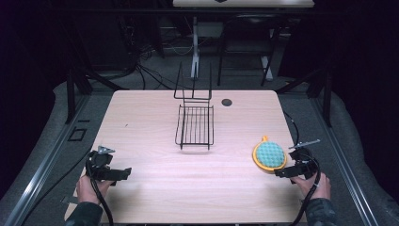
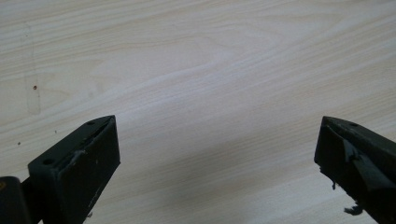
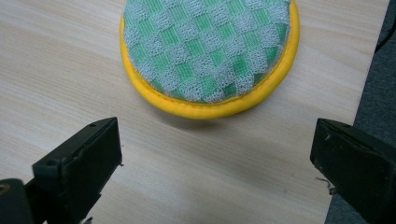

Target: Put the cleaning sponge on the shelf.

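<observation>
The right gripper (image 1: 284, 173) sat near the right edge of the table (image 1: 155, 188), held low over the wood by the person's right hand (image 1: 314, 184), with its cable looping back past the wrist. Its jaws stood wide apart and released, gripping nothing. Just ahead of them lay the round sponge (image 1: 269, 155), flat on the table, a green and grey chequered pad ringed by a yellow rim, with a small yellow loop on the side turned away from the gripper. In the right gripper view the sponge (image 3: 208, 51) lay just beyond the open jaws and centred between them, with a strip of bare wood between its yellow rim and the jaw tips; it touched neither jaw. The left gripper (image 1: 123, 173) was well apart from the right one, near the left edge of the table, held by the left hand (image 1: 89, 188). Its jaws were likewise spread wide and empty, and the left gripper view showed bare wood between them. Farther from both grippers, towards the far middle of the table, stood a black wire rack (image 1: 195, 126), well clear of the sponge.
</observation>
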Action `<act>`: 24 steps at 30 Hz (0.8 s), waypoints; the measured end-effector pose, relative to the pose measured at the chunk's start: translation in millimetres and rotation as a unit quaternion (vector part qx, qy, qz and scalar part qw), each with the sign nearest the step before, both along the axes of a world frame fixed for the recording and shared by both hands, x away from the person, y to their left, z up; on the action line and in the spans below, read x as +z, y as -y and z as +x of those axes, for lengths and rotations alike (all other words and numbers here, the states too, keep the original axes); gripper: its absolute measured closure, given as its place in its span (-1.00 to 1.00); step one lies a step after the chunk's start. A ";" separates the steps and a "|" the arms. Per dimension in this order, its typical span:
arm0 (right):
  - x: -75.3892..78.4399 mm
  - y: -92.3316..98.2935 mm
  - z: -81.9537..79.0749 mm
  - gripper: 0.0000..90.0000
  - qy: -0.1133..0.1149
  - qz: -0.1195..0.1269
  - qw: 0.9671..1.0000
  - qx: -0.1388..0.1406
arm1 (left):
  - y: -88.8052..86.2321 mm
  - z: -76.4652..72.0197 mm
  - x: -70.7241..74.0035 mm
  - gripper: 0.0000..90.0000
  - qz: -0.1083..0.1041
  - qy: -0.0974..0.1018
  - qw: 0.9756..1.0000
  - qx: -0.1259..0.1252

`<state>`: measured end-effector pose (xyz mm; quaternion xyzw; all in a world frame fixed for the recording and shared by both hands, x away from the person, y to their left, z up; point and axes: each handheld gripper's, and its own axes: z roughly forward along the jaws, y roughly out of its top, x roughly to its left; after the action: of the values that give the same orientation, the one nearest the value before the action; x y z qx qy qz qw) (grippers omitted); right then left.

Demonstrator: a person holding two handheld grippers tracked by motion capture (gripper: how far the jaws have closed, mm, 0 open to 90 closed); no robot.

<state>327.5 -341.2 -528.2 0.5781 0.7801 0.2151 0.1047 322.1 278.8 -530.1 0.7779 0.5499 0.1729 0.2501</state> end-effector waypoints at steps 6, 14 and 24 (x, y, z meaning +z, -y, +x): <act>2.4 -1.8 2.6 -0.97 0.005 -0.001 1.000 0.003 | 4.5 0.1 1.0 -0.99 0.004 0.002 1.000 -0.012; 4.3 -5.8 7.9 -1.00 0.012 -0.007 1.000 0.001 | 5.2 1.3 0.1 -0.99 0.006 -0.001 1.000 -0.017; 5.0 -7.7 17.7 -1.00 0.014 0.003 1.000 0.015 | 12.6 1.8 0.6 -0.99 0.014 -0.002 0.999 -0.030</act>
<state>345.1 -333.5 -523.2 0.5638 0.7863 0.2271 0.1110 323.9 266.3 -529.6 0.7977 0.5247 0.1713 0.2429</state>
